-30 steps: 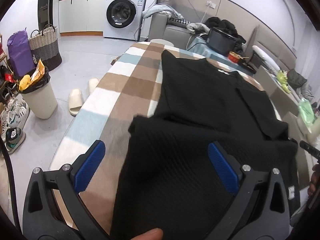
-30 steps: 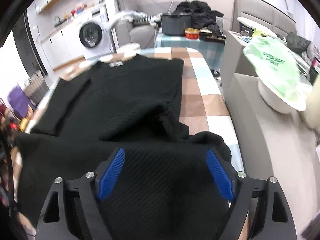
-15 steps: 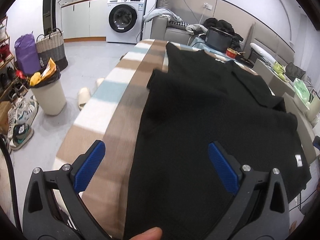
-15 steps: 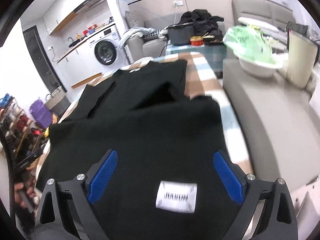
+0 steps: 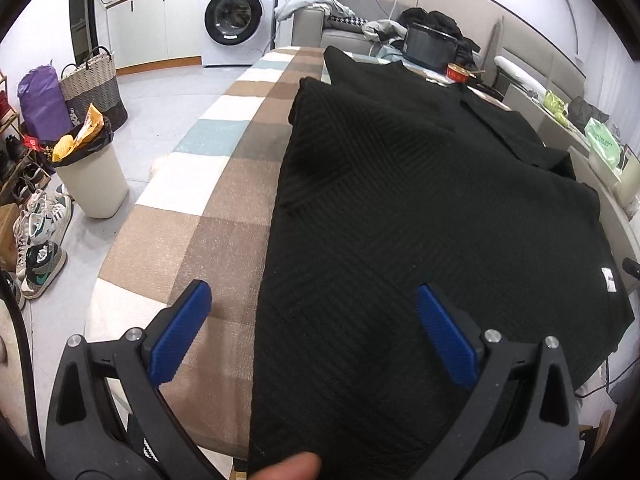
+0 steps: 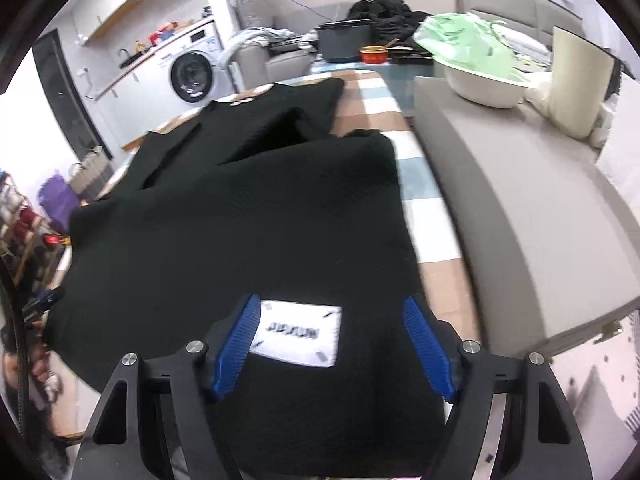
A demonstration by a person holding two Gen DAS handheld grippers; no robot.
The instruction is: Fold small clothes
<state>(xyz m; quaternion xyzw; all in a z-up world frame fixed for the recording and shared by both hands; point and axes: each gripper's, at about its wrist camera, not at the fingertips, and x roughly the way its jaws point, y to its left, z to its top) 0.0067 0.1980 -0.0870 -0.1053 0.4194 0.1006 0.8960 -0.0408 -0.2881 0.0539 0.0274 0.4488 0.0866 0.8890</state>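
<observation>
A black ribbed knit garment [image 5: 420, 200] lies across the checked table [image 5: 208, 216], its near part folded up over the far part. It also shows in the right wrist view [image 6: 248, 216], with a white label [image 6: 298, 330] near its hem. My left gripper [image 5: 316, 332] is open, its blue pads wide apart over the garment's near left hem. My right gripper [image 6: 332, 344] is open, its pads either side of the label at the right hem. A fingertip [image 5: 288, 466] shows under the left gripper.
A bin [image 5: 92, 176], shoes [image 5: 40, 240] and baskets [image 5: 94, 84] stand on the floor left of the table. A grey counter [image 6: 520, 208] with a white bowl [image 6: 484, 84] and green bag borders the right. A washing machine [image 5: 236, 20] and sofa stand beyond.
The near half of the garment has been carried up and laid over the far half. Both grippers have drawn back towards the near hem; the label now lies between the right pads.
</observation>
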